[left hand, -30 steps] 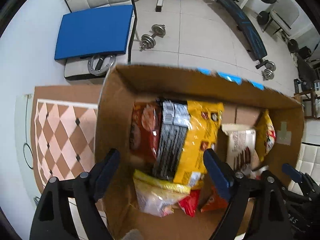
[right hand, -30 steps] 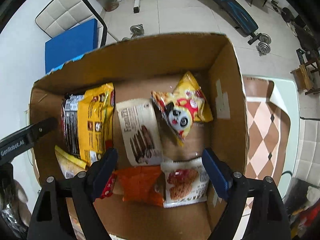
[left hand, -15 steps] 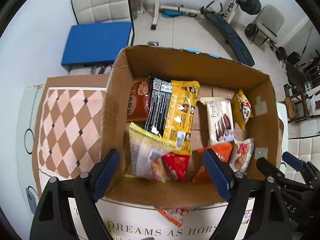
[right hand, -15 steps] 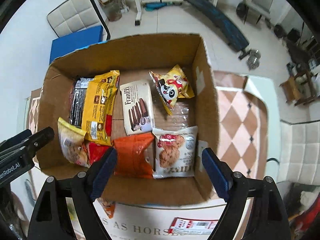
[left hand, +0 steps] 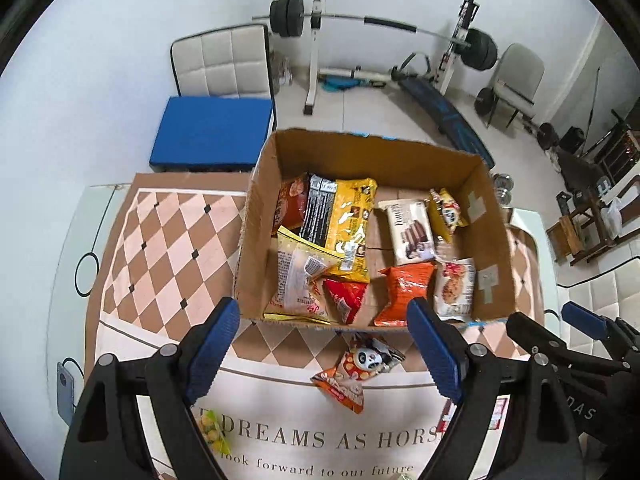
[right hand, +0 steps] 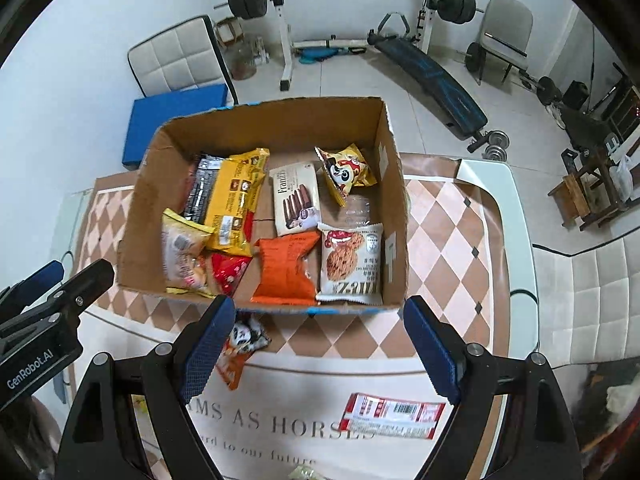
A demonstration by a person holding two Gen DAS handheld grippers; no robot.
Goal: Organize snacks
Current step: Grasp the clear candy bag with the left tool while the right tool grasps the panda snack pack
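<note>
An open cardboard box (left hand: 256, 240) (right hand: 392, 200) stands on the table and holds several snack packs: a yellow pack (left hand: 348, 220), a white wafer pack (right hand: 296, 196), an orange bag (right hand: 286, 268) and a cookie pack (right hand: 352, 264). In front of the box lie an orange panda pack (left hand: 360, 364) (right hand: 236, 346), a red-and-white bar (right hand: 394, 416) and a small green-yellow pack (left hand: 214, 434). My left gripper (left hand: 322, 314) hangs open and empty above the box's front edge. Beside it, my right gripper (right hand: 318, 314) is also open and empty.
The table has a brown checked cloth (left hand: 160, 248) with a white printed band (right hand: 320, 432) near me. Beyond the table are a chair with a blue cushion (left hand: 212, 132) and a weight bench (right hand: 424, 68). A white padded seat (right hand: 592, 300) is at the right.
Both grippers rose and drew back from over the box's inside toward me. The whole box and the loose packs in front of it have come into view.
</note>
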